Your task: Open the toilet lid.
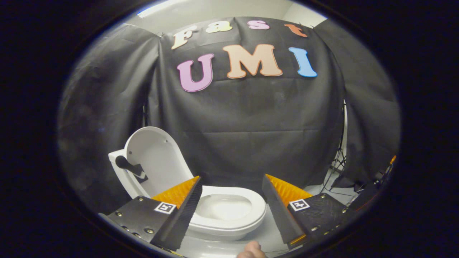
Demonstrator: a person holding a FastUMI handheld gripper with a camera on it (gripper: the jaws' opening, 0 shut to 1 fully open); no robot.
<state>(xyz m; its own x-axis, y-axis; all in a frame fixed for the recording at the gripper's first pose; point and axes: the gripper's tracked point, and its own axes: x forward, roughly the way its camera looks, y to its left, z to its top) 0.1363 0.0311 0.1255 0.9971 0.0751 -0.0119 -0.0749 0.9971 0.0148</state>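
White toilet (229,218) just ahead of fingers, bowl visible between them. Toilet lid (157,157) raised upright, leaning back toward black cloth wall (251,125). Hand-held gripper (231,200) spread wide, fingers (179,215) gripping nothing. Fingertip of a person (251,250) below, near the fingers.

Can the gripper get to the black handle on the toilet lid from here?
Probably yes. The gripper is open and holds nothing. The black handle sits on the raised lid, off to the left beyond the left finger, with nothing between them. It would need to swing left first.
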